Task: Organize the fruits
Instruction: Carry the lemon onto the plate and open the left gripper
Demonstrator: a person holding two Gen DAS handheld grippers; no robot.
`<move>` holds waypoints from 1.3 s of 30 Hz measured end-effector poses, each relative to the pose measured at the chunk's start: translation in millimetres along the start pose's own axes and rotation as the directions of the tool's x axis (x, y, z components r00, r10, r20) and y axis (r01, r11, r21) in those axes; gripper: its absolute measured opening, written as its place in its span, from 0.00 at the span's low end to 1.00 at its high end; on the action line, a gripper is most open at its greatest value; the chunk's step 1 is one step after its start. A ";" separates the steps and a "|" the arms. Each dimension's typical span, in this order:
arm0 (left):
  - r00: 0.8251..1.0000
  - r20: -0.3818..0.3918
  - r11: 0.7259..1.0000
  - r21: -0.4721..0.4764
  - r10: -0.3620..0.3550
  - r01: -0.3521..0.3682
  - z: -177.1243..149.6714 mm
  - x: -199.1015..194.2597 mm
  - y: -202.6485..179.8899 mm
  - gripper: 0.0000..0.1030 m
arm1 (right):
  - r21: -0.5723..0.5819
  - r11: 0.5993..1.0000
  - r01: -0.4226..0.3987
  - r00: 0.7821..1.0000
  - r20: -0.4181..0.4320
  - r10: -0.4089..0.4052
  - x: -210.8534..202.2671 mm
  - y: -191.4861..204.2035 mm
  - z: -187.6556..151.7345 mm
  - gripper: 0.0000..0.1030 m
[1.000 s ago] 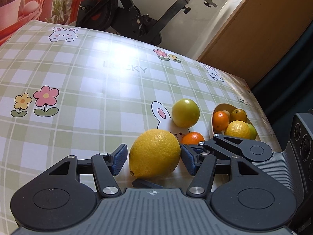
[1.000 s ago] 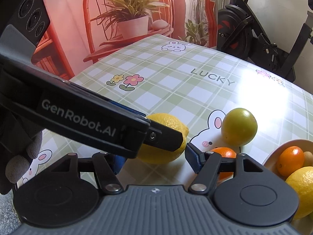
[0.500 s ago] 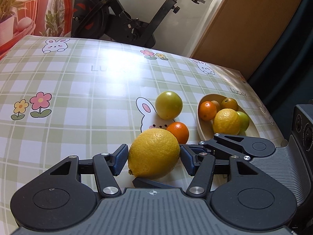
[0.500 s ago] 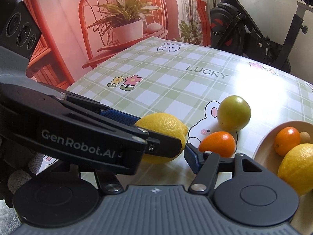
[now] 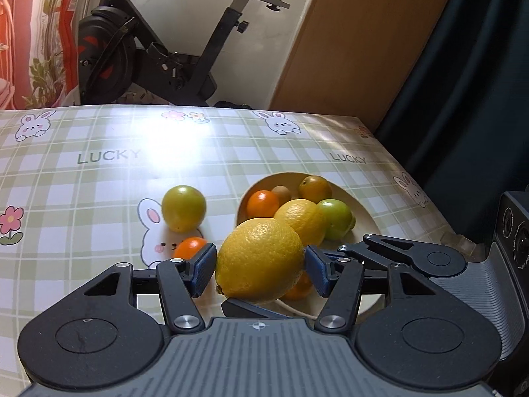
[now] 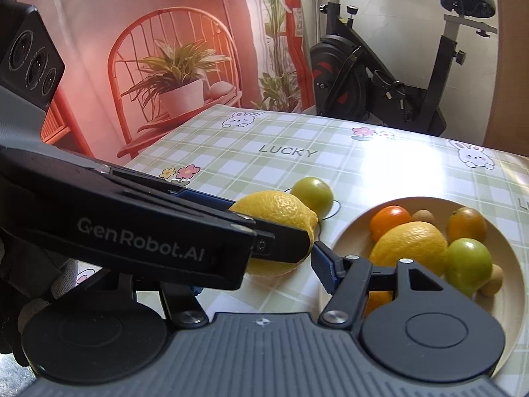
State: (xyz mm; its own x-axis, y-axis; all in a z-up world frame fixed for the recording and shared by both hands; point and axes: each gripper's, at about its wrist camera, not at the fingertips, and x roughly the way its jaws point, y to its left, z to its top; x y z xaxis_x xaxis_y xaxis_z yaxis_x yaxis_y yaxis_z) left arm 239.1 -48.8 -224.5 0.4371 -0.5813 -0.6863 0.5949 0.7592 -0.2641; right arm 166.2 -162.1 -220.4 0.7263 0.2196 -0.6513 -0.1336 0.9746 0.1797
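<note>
My left gripper (image 5: 259, 269) is shut on a large yellow lemon (image 5: 259, 264) and holds it above the near rim of a cream bowl (image 5: 363, 208). The bowl holds another lemon (image 5: 302, 220), a green fruit (image 5: 335, 218), oranges and small brown fruits. A green fruit (image 5: 183, 208) and a small orange (image 5: 190, 246) lie on the cloth left of the bowl. In the right wrist view the held lemon (image 6: 274, 211) sits in the left gripper's jaws, beside the bowl (image 6: 509, 248). My right gripper (image 6: 261, 271) is open and empty; its left finger is hidden behind the left gripper.
The table has a green checked cloth (image 5: 99, 172) with rabbits and "LUCKY" print. An exercise bike (image 5: 172, 53) stands behind the far edge. A red chair with a potted plant (image 6: 178, 86) is at the left. A wooden door (image 5: 357, 39) and dark curtain are at the right.
My left gripper has lifted the lemon off the cloth and carried it right, over the bowl's near rim. The right gripper stayed open and shifted toward the bowl.
</note>
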 end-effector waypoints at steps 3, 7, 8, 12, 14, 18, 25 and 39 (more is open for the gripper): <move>1.000 -0.008 0.999 0.031 -0.017 0.017 -0.8 7.9 -20.0 0.60 | 0.033 0.999 0.028 0.999 0.017 -0.029 -16.9 -14.1 -5.7 0.63; 0.999 -0.029 0.997 0.070 -0.038 0.040 -0.2 21.1 -45.7 0.60 | 0.083 0.994 0.065 0.997 0.029 -0.068 -35.0 -32.7 -15.2 0.63; 0.999 -0.033 0.996 0.080 -0.043 0.045 0.1 24.1 -51.3 0.60 | 0.093 0.993 0.074 0.996 0.032 -0.077 -38.8 -37.0 -17.5 0.63; 0.997 -0.045 0.993 0.096 -0.060 0.064 1.0 35.2 -69.8 0.60 | 0.138 0.985 0.100 0.993 0.046 -0.108 -54.7 -57.2 -26.3 0.63; 0.997 -0.051 0.993 0.099 -0.065 0.069 2.8 42.1 -77.3 0.60 | 0.153 0.982 0.113 0.991 0.048 -0.122 -59.5 -65.1 -28.6 0.63; 0.995 -0.066 0.991 0.112 -0.070 0.077 3.3 55.8 -85.1 0.60 | 0.180 0.974 0.134 0.988 0.049 -0.145 -66.9 -79.3 -33.7 0.63; 0.993 -0.110 0.991 0.122 -0.041 0.054 3.6 74.5 -87.8 0.60 | 0.216 0.966 0.145 0.988 0.018 -0.152 -62.0 -95.7 -41.8 0.63; 0.995 -0.096 0.994 0.099 -0.039 0.048 5.7 69.8 -82.1 0.59 | 0.263 0.957 0.125 0.992 -0.049 -0.116 -36.2 -107.1 -44.8 0.64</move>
State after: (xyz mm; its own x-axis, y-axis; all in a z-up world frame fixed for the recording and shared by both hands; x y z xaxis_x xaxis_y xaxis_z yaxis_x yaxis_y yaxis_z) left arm 224.6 -153.3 -246.8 0.3472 -0.5795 -0.7373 0.6792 0.6975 -0.2283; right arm 124.1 -272.5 -249.1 0.7031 0.1072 -0.7030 0.1403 0.9482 0.2850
